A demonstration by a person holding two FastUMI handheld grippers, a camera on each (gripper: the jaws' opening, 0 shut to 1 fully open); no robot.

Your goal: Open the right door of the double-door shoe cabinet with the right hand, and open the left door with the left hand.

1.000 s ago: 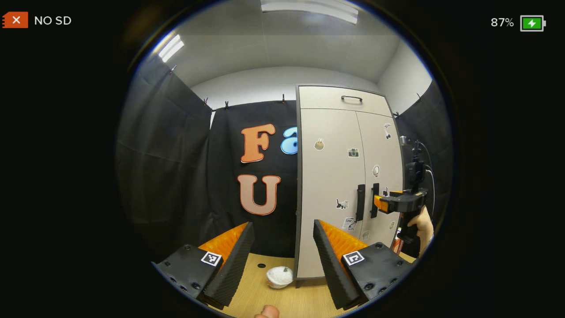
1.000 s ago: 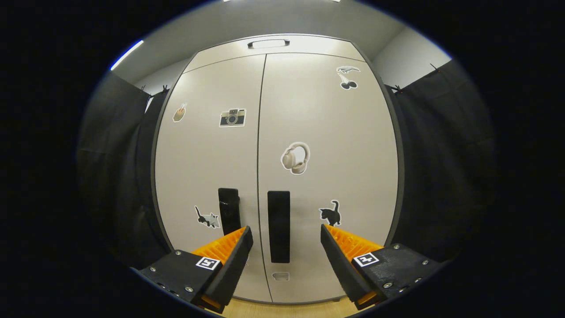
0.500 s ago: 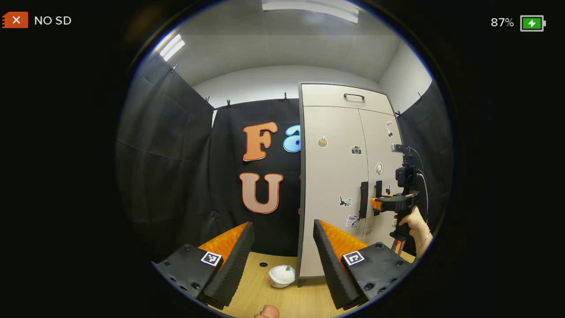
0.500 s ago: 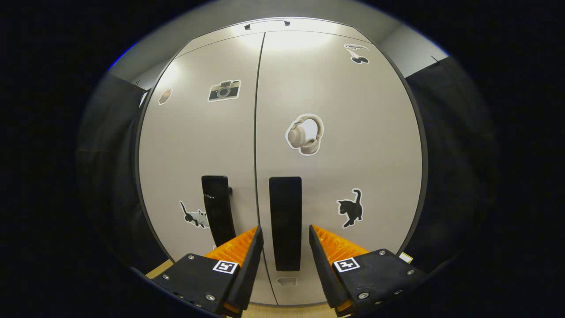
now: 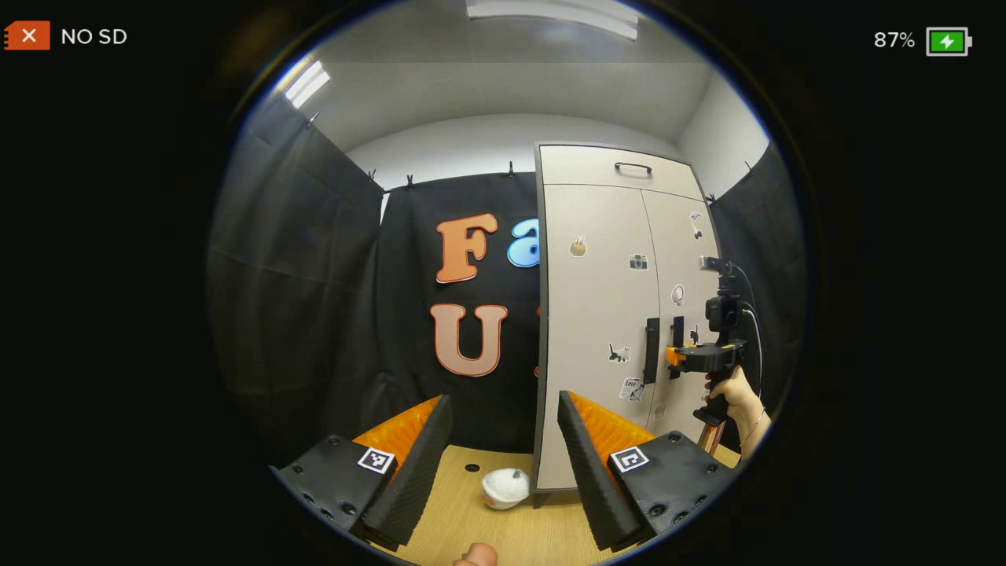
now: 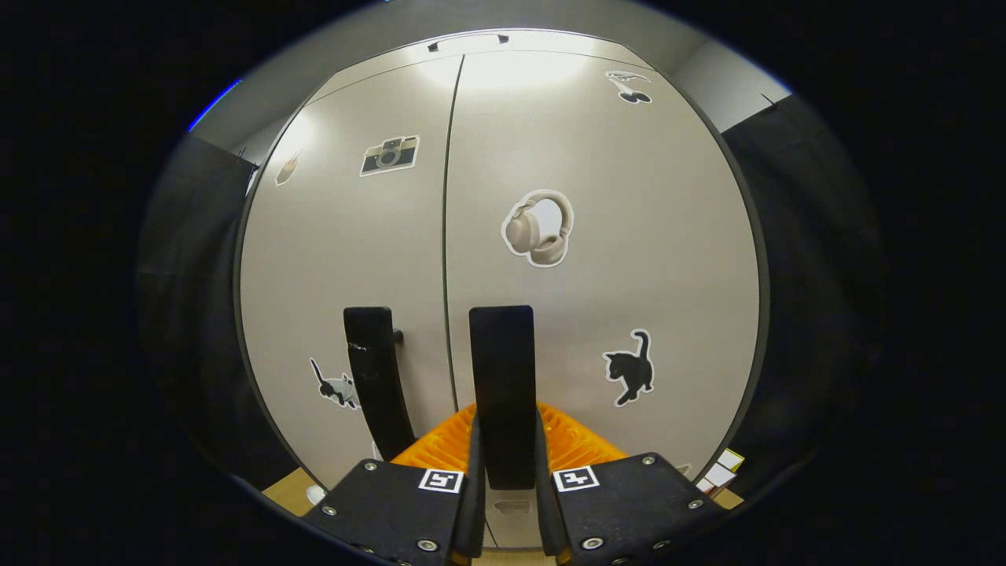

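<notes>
My right gripper [image 6: 504,464] is level and pointed straight at the shoe cabinet [image 6: 676,236], its fingers [image 6: 470,472] clamped on either side of the right door handle [image 6: 503,377], which stands upright between them at 6 o'clock in the right gripper view. In the left gripper view I see that same right gripper [image 5: 672,358] at 3 o'clock, held out flat against the door by a hand [image 5: 735,393] wrapped round its grip from below, with a cable looping off the camera mounted on top. My left gripper [image 5: 503,440] hangs back, well apart from the cabinet, with its fingers [image 5: 416,456] spread wide and nothing between them; it aims at the booth wall just left of the cabinet's edge. I count two doors, both flush and closed: the left door [image 6: 346,236] and the right door [image 6: 629,173]. There are two black vertical handles, the left door handle [image 6: 373,369] just beside the seam and untouched. Above the doors sits one drawer with one handle [image 5: 633,167]. On the right door I count three stickers, headphones [image 6: 538,228], a black cat [image 6: 629,368] and one near the top; on the left door a camera [image 6: 391,154] and a cat [image 6: 334,385] are clear. One white round object [image 5: 504,487] lies on the wooden floor [image 5: 471,519] at 6 o'clock, beside the cabinet's foot.
</notes>
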